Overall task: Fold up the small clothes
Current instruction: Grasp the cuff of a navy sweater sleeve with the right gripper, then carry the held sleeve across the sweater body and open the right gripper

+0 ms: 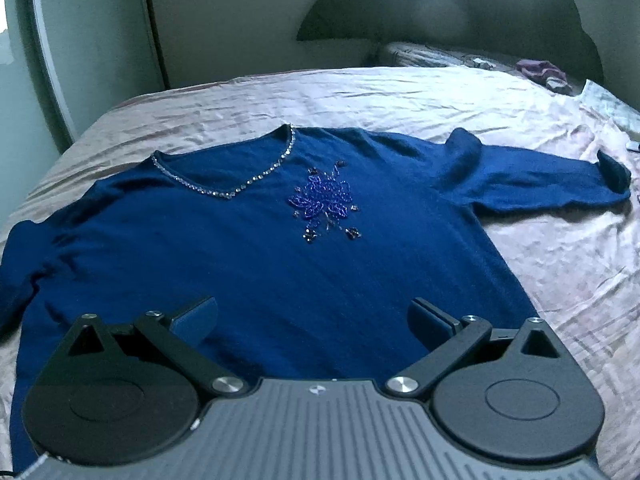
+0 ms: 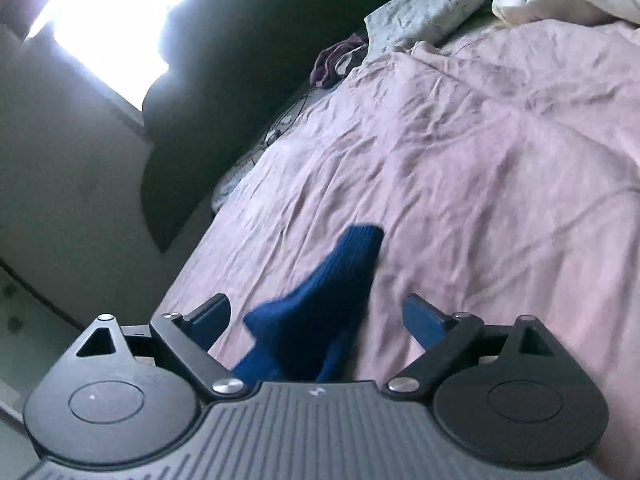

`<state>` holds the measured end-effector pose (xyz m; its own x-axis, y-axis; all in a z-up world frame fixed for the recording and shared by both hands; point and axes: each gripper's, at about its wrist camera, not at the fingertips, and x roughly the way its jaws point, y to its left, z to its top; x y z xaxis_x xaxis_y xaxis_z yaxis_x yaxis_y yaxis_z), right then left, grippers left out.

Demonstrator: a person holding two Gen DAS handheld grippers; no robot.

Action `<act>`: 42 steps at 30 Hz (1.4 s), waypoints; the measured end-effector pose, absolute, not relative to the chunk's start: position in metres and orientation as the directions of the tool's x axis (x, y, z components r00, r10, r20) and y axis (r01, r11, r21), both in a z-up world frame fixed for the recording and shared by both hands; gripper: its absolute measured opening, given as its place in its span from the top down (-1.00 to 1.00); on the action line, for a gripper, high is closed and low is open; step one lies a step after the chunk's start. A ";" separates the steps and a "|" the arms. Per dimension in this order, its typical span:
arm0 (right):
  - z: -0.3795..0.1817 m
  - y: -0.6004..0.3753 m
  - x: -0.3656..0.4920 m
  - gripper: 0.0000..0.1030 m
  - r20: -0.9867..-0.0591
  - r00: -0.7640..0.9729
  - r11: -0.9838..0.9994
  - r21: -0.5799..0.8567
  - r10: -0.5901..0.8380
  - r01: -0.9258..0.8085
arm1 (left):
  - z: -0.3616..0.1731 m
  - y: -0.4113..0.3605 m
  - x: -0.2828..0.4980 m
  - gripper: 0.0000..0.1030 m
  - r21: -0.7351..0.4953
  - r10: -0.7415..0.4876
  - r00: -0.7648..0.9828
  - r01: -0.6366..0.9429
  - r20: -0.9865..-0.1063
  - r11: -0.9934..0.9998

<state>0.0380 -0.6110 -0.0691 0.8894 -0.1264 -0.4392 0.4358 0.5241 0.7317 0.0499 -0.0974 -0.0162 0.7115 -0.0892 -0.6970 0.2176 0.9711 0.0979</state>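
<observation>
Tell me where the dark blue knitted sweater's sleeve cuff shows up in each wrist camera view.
Left wrist view: the sleeve cuff lies far right, on the bed.
Right wrist view: the same cuff is at centre, just beyond the open right gripper.
Shared landmark: the crumpled purple cloth near the pillows.

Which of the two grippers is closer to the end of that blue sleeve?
Right. The right gripper has the sleeve cuff lying between its open fingers. The left gripper hovers open over the sweater's lower body, well away from that cuff.
</observation>
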 end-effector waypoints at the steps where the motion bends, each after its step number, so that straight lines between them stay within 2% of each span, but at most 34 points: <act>1: -0.070 -0.615 0.040 -0.80 -0.434 0.892 0.525 0.734 -0.125 0.430 | -0.017 -0.098 0.051 -0.99 0.101 -0.086 0.709 0.217 -0.700 0.971; 4: -0.077 -0.629 0.052 -0.65 -0.431 0.894 0.508 0.748 -0.121 0.428 | -0.021 -0.100 0.055 -0.99 0.104 -0.081 0.699 0.218 -0.710 0.970; 7: -0.081 -0.637 0.060 -0.39 -0.435 0.891 0.496 0.750 -0.129 0.438 | -0.023 -0.103 0.056 -0.99 0.111 -0.076 0.693 0.221 -0.717 0.969; 9: -0.082 -0.642 0.064 -0.06 -0.445 0.884 0.494 0.741 -0.145 0.455 | -0.025 -0.104 0.057 -0.99 0.118 -0.073 0.690 0.225 -0.720 0.967; 10: -0.084 -0.643 0.065 0.03 -0.450 0.880 0.489 0.740 -0.151 0.462 | -0.026 -0.105 0.058 -0.99 0.120 -0.072 0.689 0.226 -0.721 0.967; 12: -0.087 -0.646 0.064 0.52 -0.462 0.870 0.471 0.738 -0.170 0.484 | -0.027 -0.106 0.059 -0.99 0.122 -0.070 0.686 0.228 -0.724 0.966; 15: -0.091 -0.651 0.057 0.86 -0.455 0.873 0.453 0.750 -0.176 0.482 | -0.028 -0.106 0.059 -0.99 0.123 -0.069 0.683 0.228 -0.727 0.966; 20: -0.072 -0.648 0.032 0.89 -0.418 0.873 0.501 0.715 -0.251 0.487 | -0.027 -0.104 0.059 -0.99 0.123 -0.069 0.685 0.228 -0.725 0.966; 25: -0.027 -0.643 -0.002 0.89 -0.355 0.831 0.588 0.589 -0.429 0.555 | -0.021 -0.093 0.059 -0.99 0.125 -0.059 0.706 0.206 -0.706 0.971; 28: -0.010 -0.640 -0.018 0.89 -0.336 0.811 0.620 0.524 -0.479 0.584 | -0.019 -0.085 0.062 -0.99 0.123 -0.043 0.716 0.179 -0.697 0.976; 31: -0.007 -0.635 -0.015 0.89 -0.378 0.830 0.674 0.487 -0.410 0.555 | -0.019 -0.077 0.065 -0.99 0.107 -0.039 0.710 0.160 -0.703 0.981; 34: -0.019 -0.633 0.000 0.88 -0.440 0.865 0.682 0.557 -0.241 0.474 | -0.018 -0.070 0.064 -0.99 0.090 -0.043 0.707 0.149 -0.706 0.985; 36: -0.029 -0.627 0.008 0.81 -0.463 0.864 0.661 0.586 -0.201 0.468 | -0.017 -0.068 0.062 -0.99 0.094 -0.038 0.709 0.146 -0.704 0.985; 37: -0.033 -0.625 0.011 0.70 -0.477 0.857 0.644 0.596 -0.196 0.480 | -0.017 -0.067 0.062 -0.99 0.098 -0.034 0.710 0.145 -0.704 0.985; 38: -0.040 -0.623 0.013 0.47 -0.495 0.848 0.615 0.613 -0.190 0.496 | -0.017 -0.066 0.062 -0.99 0.101 -0.031 0.709 0.143 -0.705 0.985; 39: -0.047 -0.622 0.013 0.05 -0.503 0.847 0.584 0.640 -0.173 0.499 | -0.017 -0.065 0.062 -0.99 0.103 -0.029 0.708 0.142 -0.705 0.985; 41: -0.060 -0.614 0.011 -0.42 -0.483 0.867 0.525 0.710 -0.121 0.469 | -0.018 -0.064 0.063 -0.99 0.103 -0.025 0.707 0.137 -0.707 0.985; 42: -0.064 -0.613 0.010 -0.41 -0.464 0.879 0.520 0.728 -0.106 0.447 | -0.018 -0.064 0.063 -0.99 0.105 -0.022 0.706 0.135 -0.708 0.985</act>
